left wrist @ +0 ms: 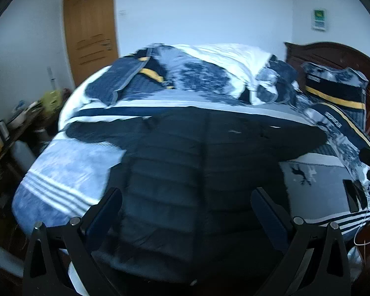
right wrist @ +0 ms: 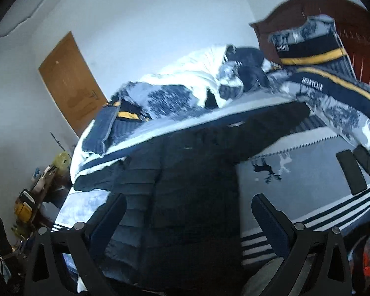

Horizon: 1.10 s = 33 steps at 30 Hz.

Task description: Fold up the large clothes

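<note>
We are seeing first the left gripper at the bottom of the left wrist view, its two black fingers standing wide apart and holding nothing; the dark cloth is only lying beyond them. The right gripper at the bottom of the right wrist view is standing the same way, wide open and empty.

After this we are going from the largest thing to the smallest. The bed is filling the middle of both views, with a blue and white patterned cover, and it is serving as the flat folding surface. On it the dark padded jacket is lying spread out, in the centre of each frame, with both sleeves stretching to left and right; we are judging that it is laid flat like this so the sleeves can be folded inward first, and that no fold is made yet. Behind it, in the upper middle, a rumpled duvet is lying pushed back, probably to leave room. At the upper right a striped pillow is leaning on the dark wooden headboard. At the right of the right wrist view two dark phones are lying on the cover, just beside the jacket's sleeve side, well clear of the fold.
</note>
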### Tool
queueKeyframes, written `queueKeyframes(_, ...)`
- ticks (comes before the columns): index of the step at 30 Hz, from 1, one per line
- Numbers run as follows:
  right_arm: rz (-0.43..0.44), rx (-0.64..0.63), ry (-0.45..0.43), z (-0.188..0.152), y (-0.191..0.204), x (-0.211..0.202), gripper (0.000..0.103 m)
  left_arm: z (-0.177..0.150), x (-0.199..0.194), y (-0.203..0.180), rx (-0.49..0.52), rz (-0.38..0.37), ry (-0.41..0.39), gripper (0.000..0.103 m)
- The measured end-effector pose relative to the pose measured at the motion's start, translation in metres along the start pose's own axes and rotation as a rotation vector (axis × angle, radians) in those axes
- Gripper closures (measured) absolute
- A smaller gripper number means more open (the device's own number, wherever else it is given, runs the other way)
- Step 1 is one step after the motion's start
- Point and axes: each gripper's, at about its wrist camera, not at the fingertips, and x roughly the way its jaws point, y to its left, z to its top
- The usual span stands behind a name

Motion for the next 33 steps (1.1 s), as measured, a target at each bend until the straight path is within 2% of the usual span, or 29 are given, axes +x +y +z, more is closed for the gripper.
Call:
queueKeyframes(4, 0.003, 0.091, 0.055, 0.034, -0.053, 0.035, 0.002, 0.027, 0.040, -0.041, 0.043, -0.091, 0.053, 0.000)
queueKeyframes(6, 0.000, 0.107, 0.081, 0.054, -0.073, 0.051, 0.002, 0.041, 0.058, -0.060, 0.026, -0.159, 0.061, 0.000)
queueKeyframes(7, -0.032, 0.108, 0.089, 0.072, -0.089, 0.063, 0.002, 0.049, 0.071, -0.073, 0.012, -0.194, 0.063, 0.000)
queueKeyframes(11, -0.059, 0.165, 0.110, 0.123, -0.151, 0.106, 0.006, 0.062, 0.115, -0.108, -0.031, -0.264, 0.106, 0.000)
queueKeyframes(13, -0.054, 0.213, 0.142, 0.149, -0.196, 0.143, 0.006, 0.060, 0.139, -0.121, -0.046, -0.282, 0.141, 0.000)
queueKeyframes(16, -0.096, 0.279, 0.179, 0.170, -0.255, 0.196, 0.010, 0.048, 0.170, -0.134, -0.051, -0.297, 0.165, 0.000)
queueKeyframes(18, -0.111, 0.376, 0.206, 0.180, -0.307, 0.240, 0.014, 0.039, 0.184, -0.138, -0.025, -0.287, 0.169, 0.000)
queueKeyframes(19, -0.089, 0.447, 0.231, 0.182, -0.334, 0.262, 0.014, 0.036, 0.187, -0.137, -0.020, -0.282, 0.171, 0.000)
queueKeyframes(20, -0.074, 0.521, 0.232, 0.181, -0.358, 0.277, 0.023, 0.032, 0.192, -0.136, -0.020, -0.274, 0.175, 0.000)
queueKeyframes(21, -0.084, 0.596, 0.226, 0.181, -0.382, 0.292, 0.038, 0.028, 0.195, -0.135, -0.022, -0.268, 0.180, 0.000)
queueKeyframes(22, -0.098, 0.630, 0.222, 0.184, -0.397, 0.306, 0.044, 0.024, 0.201, -0.133, -0.020, -0.260, 0.193, 0.000)
queueKeyframes(25, -0.183, 0.637, 0.226, 0.185, -0.429, 0.353, 0.047, 0.017, 0.215, -0.129, -0.023, -0.236, 0.218, 0.000)
queueKeyframes(28, -0.143, 0.708, 0.188, 0.182, -0.444, 0.382, 0.047, 0.013, 0.227, -0.124, -0.034, -0.226, 0.232, 0.000)
queueKeyframes(29, -0.142, 0.690, 0.172, 0.185, -0.442, 0.385, 0.047, 0.012, 0.229, -0.123, -0.036, -0.223, 0.234, 0.000)
queueKeyframes(30, -0.164, 0.639, 0.166, 0.188, -0.437, 0.389, 0.057, 0.011, 0.230, -0.122, -0.037, -0.222, 0.236, 0.000)
queueKeyframes(31, -0.223, 0.574, 0.198, 0.190, -0.429, 0.396, 0.066, 0.010, 0.229, -0.120, -0.037, -0.221, 0.238, 0.000)
queueKeyframes(32, -0.237, 0.560, 0.211, 0.189, -0.425, 0.396, 0.087, 0.009, 0.228, -0.118, -0.038, -0.218, 0.238, 0.000)
queueKeyframes(33, -0.204, 0.565, 0.213, 0.189, -0.419, 0.394, 0.099, 0.008, 0.226, -0.116, -0.042, -0.217, 0.235, 0.000)
